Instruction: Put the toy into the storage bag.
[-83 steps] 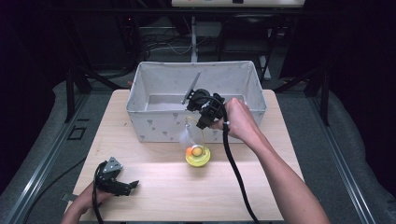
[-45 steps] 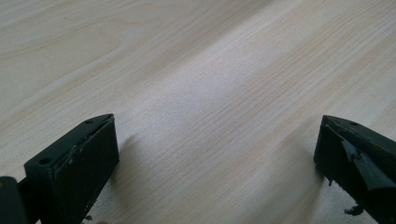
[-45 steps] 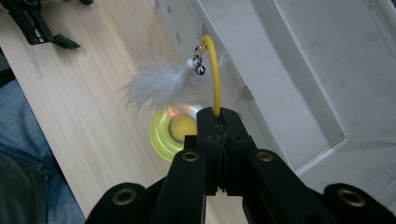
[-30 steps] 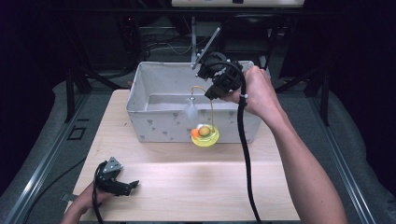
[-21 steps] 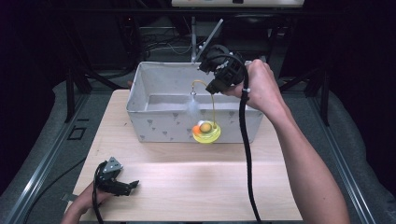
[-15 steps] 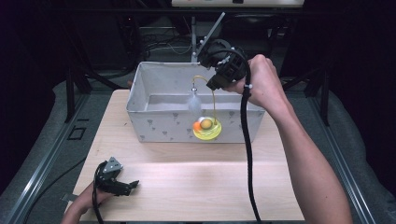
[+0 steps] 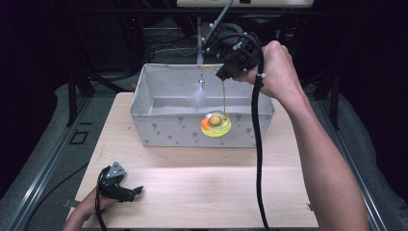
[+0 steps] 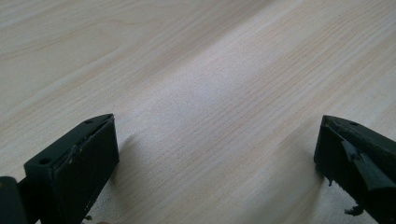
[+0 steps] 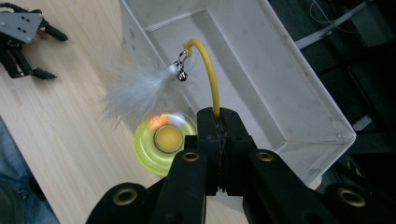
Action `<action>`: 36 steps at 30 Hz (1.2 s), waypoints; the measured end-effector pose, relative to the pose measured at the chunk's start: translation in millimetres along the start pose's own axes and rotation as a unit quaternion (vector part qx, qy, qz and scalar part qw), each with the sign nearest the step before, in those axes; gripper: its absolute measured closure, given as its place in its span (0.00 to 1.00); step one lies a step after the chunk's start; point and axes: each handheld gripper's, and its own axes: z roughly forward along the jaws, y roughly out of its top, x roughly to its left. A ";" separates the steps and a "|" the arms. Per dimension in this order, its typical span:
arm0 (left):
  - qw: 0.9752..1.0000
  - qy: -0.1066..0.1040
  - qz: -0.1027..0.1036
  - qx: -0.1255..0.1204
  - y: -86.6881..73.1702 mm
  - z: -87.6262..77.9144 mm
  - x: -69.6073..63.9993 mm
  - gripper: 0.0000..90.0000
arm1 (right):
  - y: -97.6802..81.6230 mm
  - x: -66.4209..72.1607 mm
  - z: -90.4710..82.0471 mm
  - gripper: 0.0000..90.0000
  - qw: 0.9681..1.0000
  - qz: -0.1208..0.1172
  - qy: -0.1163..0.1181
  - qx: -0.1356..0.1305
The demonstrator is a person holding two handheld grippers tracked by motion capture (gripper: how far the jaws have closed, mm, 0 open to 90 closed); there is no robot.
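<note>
Right now the cat toy (image 7: 215, 126) hangs in the air below the right gripper (image 9: 217, 122), whose jaws are clenched on the toy's curved yellow wire (image 9: 208, 70). That wire rises out of the jaws, arches over, and ends in a small bell (image 9: 181, 74) with a white feather (image 9: 133, 91) dangling beside it, off to the gripper's left in the right gripper view. Beneath the jaws sits the toy's round yellow-green base (image 9: 156, 145), with an orange ball (image 7: 206, 123) at its edge; in the high view the base hangs in front of the near wall of the white bin (image 7: 168, 130), clear of the surface (image 7: 202, 183). The open bin lies below and ahead of the raised right gripper (image 7: 230, 67), and the person's right hand (image 7: 276, 67) holds it high above the bin's far right side, its black cable (image 7: 255, 144) trailing down toward the near edge.

Well apart, at the near left corner of the surface, the left gripper (image 7: 132, 192) rests low in the person's left hand (image 7: 86, 209). Its jaws stand wide apart with nothing between them but bare wood.
</note>
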 end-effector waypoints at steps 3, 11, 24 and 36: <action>1.000 0.000 0.000 0.000 0.0 0.0 0.0 0.00 | 0.8 -4.4 -3.2 0.99 1.000 0.005 -0.001 -0.006; 1.000 0.000 0.000 -0.001 -0.1 0.0 -0.1 0.00 | 3.7 -14.7 -11.0 0.99 1.000 0.019 -0.015 -0.016; 1.000 -0.001 -0.001 -0.001 -0.1 0.2 -0.2 0.00 | 10.4 -36.0 -18.0 0.99 0.998 0.044 -0.039 -0.027; 1.000 -0.001 -0.001 -0.001 -0.1 0.2 -0.1 0.00 | 12.4 -61.4 -13.2 0.99 0.995 0.080 -0.061 -0.027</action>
